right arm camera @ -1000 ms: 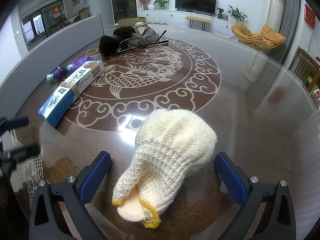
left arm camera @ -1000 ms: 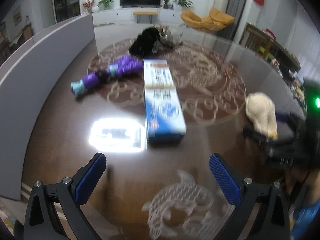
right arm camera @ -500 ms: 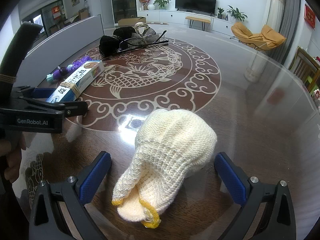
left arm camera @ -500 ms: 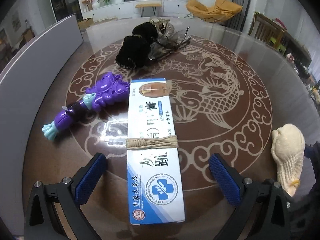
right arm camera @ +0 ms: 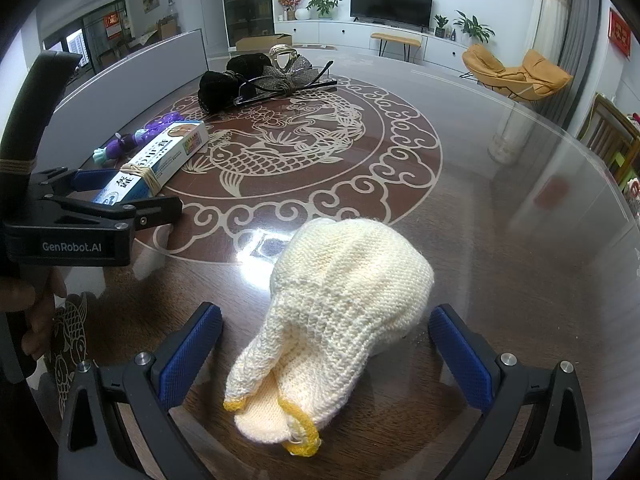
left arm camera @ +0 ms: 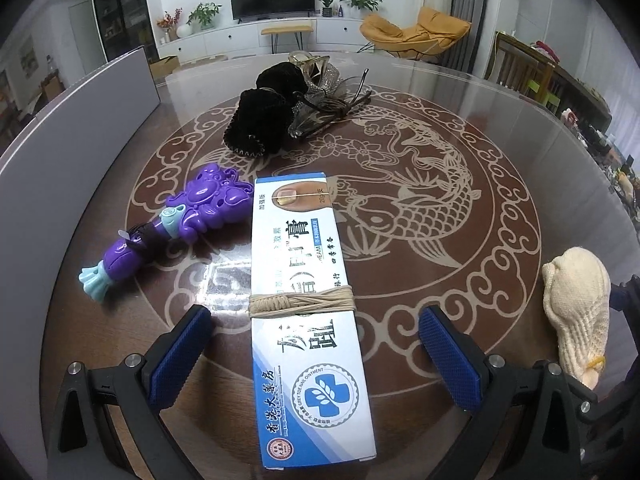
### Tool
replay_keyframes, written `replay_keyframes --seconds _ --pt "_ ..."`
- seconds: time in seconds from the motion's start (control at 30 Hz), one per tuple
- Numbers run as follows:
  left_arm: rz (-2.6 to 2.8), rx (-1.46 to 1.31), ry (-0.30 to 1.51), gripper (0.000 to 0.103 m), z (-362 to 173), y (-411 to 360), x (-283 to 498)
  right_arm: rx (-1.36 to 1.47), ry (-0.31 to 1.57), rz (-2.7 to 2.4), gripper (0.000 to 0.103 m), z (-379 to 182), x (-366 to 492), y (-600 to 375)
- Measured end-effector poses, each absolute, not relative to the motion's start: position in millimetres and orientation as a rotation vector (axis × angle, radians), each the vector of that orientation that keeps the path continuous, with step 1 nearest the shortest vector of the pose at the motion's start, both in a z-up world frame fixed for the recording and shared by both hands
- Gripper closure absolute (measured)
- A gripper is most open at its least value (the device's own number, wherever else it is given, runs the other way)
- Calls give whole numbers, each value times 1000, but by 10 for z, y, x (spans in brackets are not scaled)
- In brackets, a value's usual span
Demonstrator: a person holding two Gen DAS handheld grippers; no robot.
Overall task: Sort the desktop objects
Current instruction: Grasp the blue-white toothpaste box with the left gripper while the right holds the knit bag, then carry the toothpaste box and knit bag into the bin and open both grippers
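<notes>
left gripper (left arm camera: 314,354): released, blue-padded fingers (left arm camera: 180,354) spread wide, one each side of the long white-and-blue cardboard ointment box (left arm camera: 306,312). pads near the box's long sides but apart from them, no contact seen. box lies flat on the round brown glass-topped worktop w/ carp pattern (left arm camera: 420,208), near end between the fingers, far end pointing toward the room's tv side. tan cord (left arm camera: 300,305) wound around box approx mid-length.

purple-and-teal plastic toy (left arm camera: 172,224): flat on worktop, left of box, its purple head just beside the box's far left corner; cannot tell if touching. black fuzzy fabric item (left arm camera: 264,118) further back, w/ a grey sparkly bow clip and dark-framed glasses (left arm camera: 328,100) bunched against its right side.

right gripper (right arm camera: 326,354): also released, fingers (right arm camera: 460,350) wide apart, straddling the cuff end of the cream knitted glove w/ yellow-edged cuff (right arm camera: 340,312). glove rests on worktop, cuff toward the camera, body between the pads; gap visible both sides, not gripped. in left wrist view same glove sits at right edge of worktop, well apart from box.

right wrist view also shows left gripper from the side at far left, black body marked "genrobot.ai", held in a hand (right arm camera: 38,308), box end between its fingers.
</notes>
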State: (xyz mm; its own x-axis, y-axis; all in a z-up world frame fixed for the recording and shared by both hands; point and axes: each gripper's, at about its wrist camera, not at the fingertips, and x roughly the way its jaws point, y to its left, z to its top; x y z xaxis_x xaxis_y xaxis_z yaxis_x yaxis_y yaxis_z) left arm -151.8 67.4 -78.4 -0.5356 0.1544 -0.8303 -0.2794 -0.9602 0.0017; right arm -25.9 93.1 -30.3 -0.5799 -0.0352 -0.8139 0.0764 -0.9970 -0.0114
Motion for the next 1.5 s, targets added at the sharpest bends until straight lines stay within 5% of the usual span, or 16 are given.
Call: replay_keyframes --seconds 0.37,0.4,0.47,0.5,0.97,1.1,1.5 --pt "2509 -1365 221 1 -768 654 -1497 1408 69 -2737 0 -304 -261 930" --pt "2521 -1353 222 7 -761 642 -1485 1408 69 -2737 0 -304 -261 930" --pt "2552 -1295 205 56 -694 592 -1410 1408 69 -2737 0 -304 -261 930" --pt "2556 -1290 199 59 -679 570 -1395 1408 69 -2737 0 -304 -261 930" --pt "2523 -1267 61 59 -671 50 -740 1447 49 -2699 1 -256 -299 914" --pt "2526 -1258 30 59 -655 -24 -670 1443 50 -2760 56 -194 -309 928" --pt "2638 -1045 -279 59 243 -930 -500 1176 -6 -2663 58 595 -442 193"
